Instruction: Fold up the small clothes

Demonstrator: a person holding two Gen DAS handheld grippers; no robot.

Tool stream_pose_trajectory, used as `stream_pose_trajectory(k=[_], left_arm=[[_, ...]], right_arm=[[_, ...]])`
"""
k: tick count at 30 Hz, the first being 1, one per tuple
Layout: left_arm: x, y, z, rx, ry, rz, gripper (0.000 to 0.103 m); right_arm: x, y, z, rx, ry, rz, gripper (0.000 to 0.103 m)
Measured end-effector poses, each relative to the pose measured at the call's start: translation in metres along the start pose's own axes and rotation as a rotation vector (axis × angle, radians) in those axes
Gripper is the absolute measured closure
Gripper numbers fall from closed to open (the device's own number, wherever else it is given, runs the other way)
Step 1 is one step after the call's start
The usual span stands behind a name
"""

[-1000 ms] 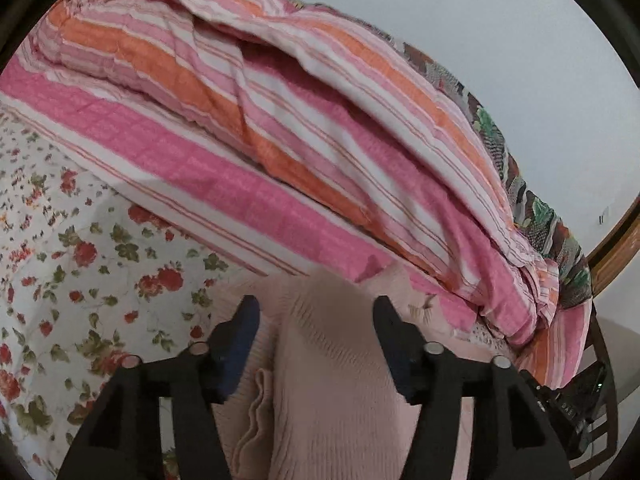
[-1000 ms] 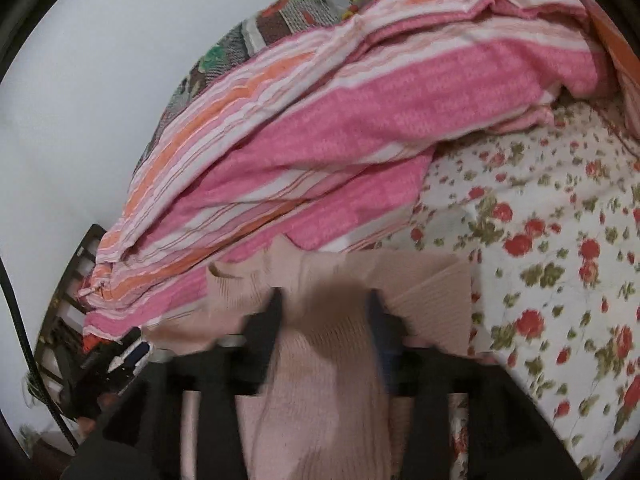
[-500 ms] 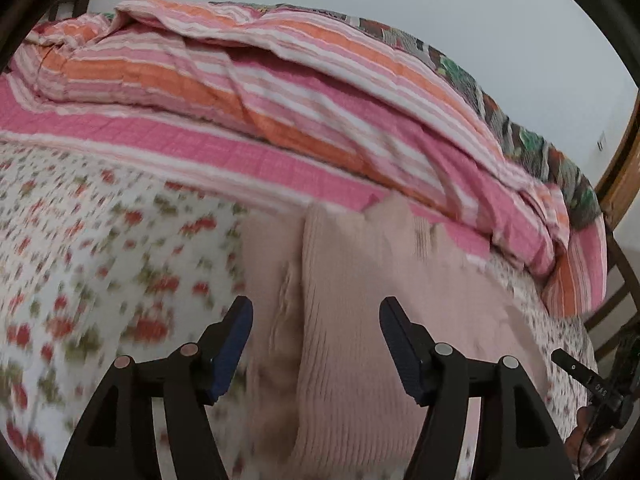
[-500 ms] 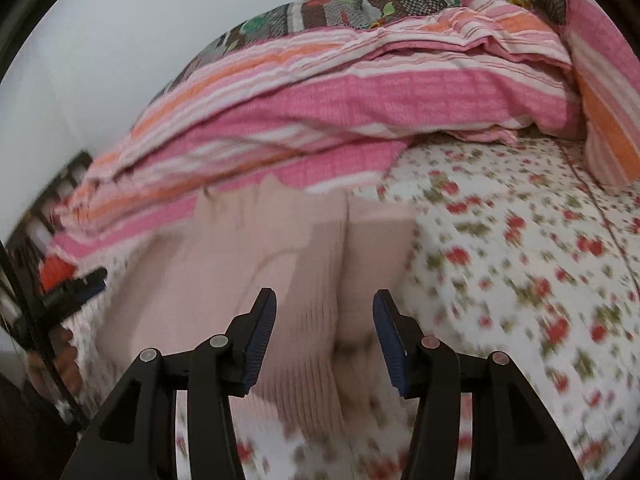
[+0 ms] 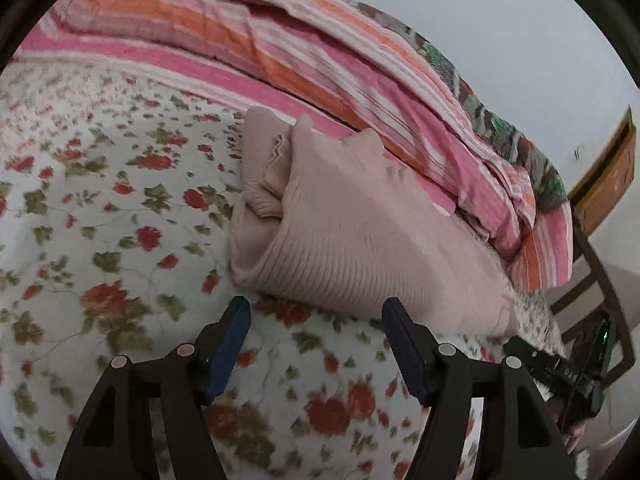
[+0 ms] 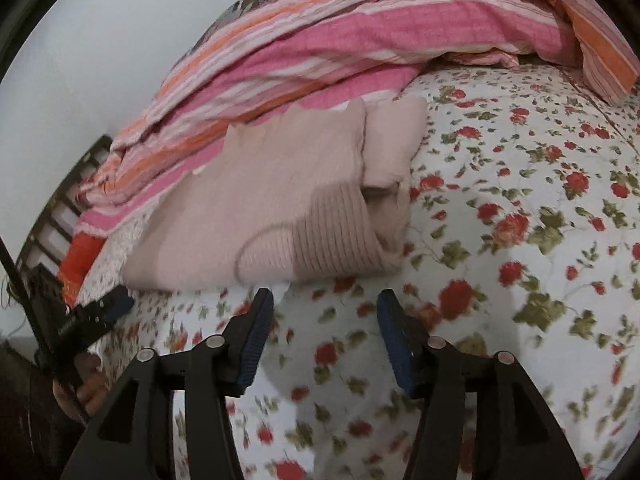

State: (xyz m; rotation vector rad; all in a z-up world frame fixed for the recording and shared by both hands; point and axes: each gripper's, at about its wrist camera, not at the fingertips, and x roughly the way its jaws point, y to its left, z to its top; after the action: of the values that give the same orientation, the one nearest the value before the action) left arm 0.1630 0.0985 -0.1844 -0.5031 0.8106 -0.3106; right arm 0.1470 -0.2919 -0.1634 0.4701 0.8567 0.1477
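A pale pink ribbed knit garment lies folded on the floral bed sheet, its far edge against the striped quilt. It also shows in the right wrist view. My left gripper is open and empty, just short of the garment's near edge. My right gripper is open and empty, also just short of the near edge. The other gripper shows at the right edge of the left view and at the left edge of the right view.
A bunched pink, orange and white striped quilt lies along the far side of the bed, also in the right view. A wooden bed frame stands at right. Dark slatted furniture stands beside the bed.
Both grippers have pulled back from the garment, which lay between their fingers a second ago. The garment now lies folded on the sheet ahead of both.
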Motion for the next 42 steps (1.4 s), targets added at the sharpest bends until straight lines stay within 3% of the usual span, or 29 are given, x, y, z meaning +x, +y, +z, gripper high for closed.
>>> stream_pose_trajectory(k=[3, 8, 11, 12, 13, 15, 16, 20, 29, 38, 42], left_arm=[[0.011, 0.006, 0.009, -0.068, -0.01, -0.021, 0.038], [0.034, 0.01, 0.029, -0.151, -0.012, -0.012, 0.041], [0.04, 0.013, 0.037, -0.176, -0.014, 0.037, 0.064], [0.042, 0.016, 0.039, -0.197, -0.009, 0.041, 0.078], [0.043, 0.02, 0.04, -0.226, 0.003, 0.014, 0.085], [0.039, 0.024, 0.04, -0.237, -0.002, -0.019, 0.091], [0.035, 0.022, 0.039, -0.212, -0.005, -0.014, 0.092], [0.019, 0.011, 0.033, -0.119, -0.005, 0.02, 0.093], [-0.029, 0.012, -0.007, -0.092, -0.009, 0.005, 0.093], [-0.076, -0.003, -0.055, 0.002, -0.007, 0.037, 0.092], [-0.082, -0.002, -0.064, 0.009, 0.008, 0.057, 0.084]], right_arm=[[0.012, -0.007, 0.005, 0.114, 0.0, 0.086, 0.047], [0.024, -0.018, 0.019, 0.24, -0.044, 0.104, 0.047], [0.032, -0.02, 0.03, 0.291, -0.054, 0.081, 0.05], [0.035, -0.02, 0.033, 0.305, -0.054, 0.057, 0.056], [0.037, -0.02, 0.035, 0.308, -0.051, 0.046, 0.072], [0.041, -0.019, 0.038, 0.3, -0.024, 0.065, 0.093], [0.038, -0.019, 0.037, 0.299, -0.033, 0.054, 0.093], [0.021, -0.016, 0.031, 0.276, -0.052, 0.063, 0.094], [-0.024, -0.008, -0.005, 0.206, -0.04, 0.061, 0.094], [-0.069, -0.006, -0.051, 0.156, -0.033, 0.043, 0.094], [-0.076, 0.003, -0.064, 0.077, -0.017, -0.025, 0.09]])
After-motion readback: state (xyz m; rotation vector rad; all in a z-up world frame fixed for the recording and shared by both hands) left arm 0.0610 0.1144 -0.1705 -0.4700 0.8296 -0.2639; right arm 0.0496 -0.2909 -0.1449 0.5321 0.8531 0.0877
